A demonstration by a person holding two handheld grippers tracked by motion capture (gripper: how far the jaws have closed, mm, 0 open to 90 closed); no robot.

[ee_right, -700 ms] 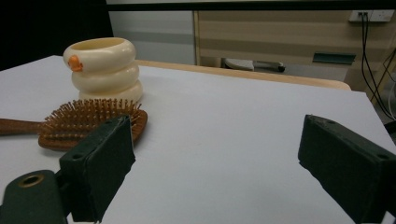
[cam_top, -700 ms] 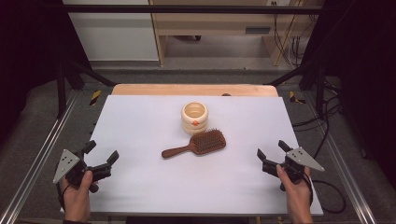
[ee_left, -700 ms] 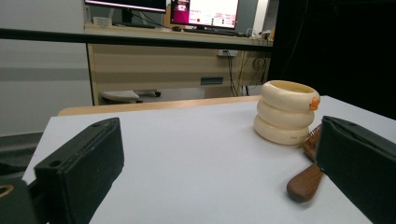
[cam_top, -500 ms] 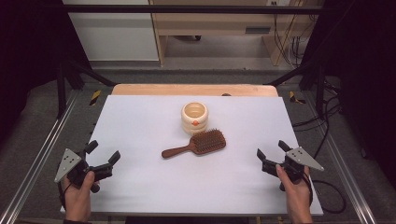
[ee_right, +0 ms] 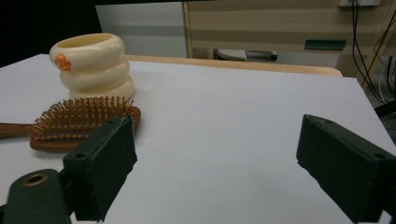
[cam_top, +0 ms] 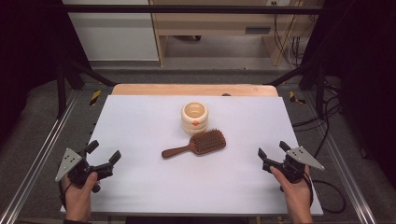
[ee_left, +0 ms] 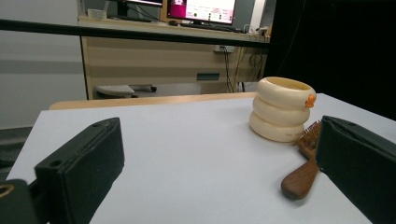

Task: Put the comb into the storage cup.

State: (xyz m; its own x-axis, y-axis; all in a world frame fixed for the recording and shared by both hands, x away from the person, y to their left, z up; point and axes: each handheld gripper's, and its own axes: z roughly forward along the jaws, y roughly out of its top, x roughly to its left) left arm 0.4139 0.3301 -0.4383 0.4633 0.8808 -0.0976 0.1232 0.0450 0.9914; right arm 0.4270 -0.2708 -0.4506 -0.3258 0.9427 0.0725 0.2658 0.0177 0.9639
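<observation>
Item 1: wooden hairbrush [cam_top: 198, 143], bristles up, at the centre of the white table [cam_top: 140, 121], handle toward 8 o'clock; unmoved since the earlier frames.

Item 2: cream ringed cup [cam_top: 194, 117], just beyond the brush head at 12 o'clock; unmoved.

Item 3: left gripper [cam_top: 102, 156], at 8 o'clock near the table's edge, jaws spread, nothing between them; place unchanged.

Item 4: right gripper [cam_top: 273, 151], at 4 o'clock, jaws spread, nothing held; place unchanged.

The white worktop [cam_top: 140, 121] carries a cream ringed cup [cam_top: 194, 117] near its middle. A wooden hairbrush [cam_top: 201, 143] lies bristles-up just in front of the cup.
</observation>
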